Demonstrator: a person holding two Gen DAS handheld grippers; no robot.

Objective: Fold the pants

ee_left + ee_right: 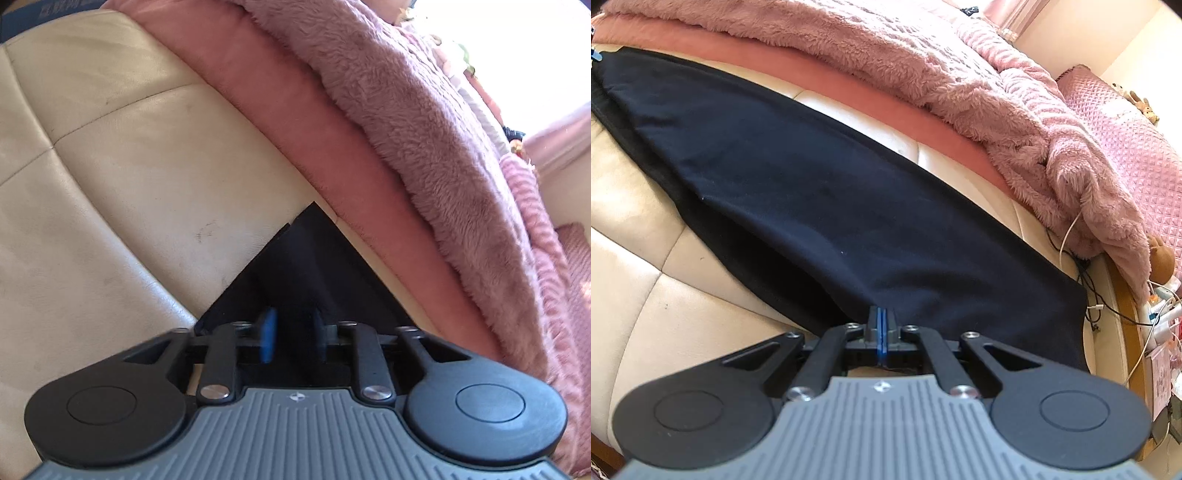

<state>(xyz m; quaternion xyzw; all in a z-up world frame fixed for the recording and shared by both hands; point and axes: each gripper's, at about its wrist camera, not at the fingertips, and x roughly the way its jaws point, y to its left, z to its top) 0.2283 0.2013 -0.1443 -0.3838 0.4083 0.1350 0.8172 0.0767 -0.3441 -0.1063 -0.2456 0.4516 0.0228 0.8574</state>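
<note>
Dark navy pants [812, 192] lie stretched out along a cream leather surface [639, 236], folded lengthwise. In the right wrist view my right gripper [881, 325] is shut on the near edge of the pants, its blue pads pressed together on the fabric. In the left wrist view a pointed corner of the pants [303, 266] lies on the cream leather [129, 184]. My left gripper [293, 336] is open with the corner between its blue pads [267, 334]; the pads stand apart.
A fluffy pink blanket [923, 59] on a pink sheet [288, 122] runs along the far side of the pants. Cables [1086, 280] and small clutter [1161, 314] hang at the right edge. A quilted pink cover [1126, 122] lies far right.
</note>
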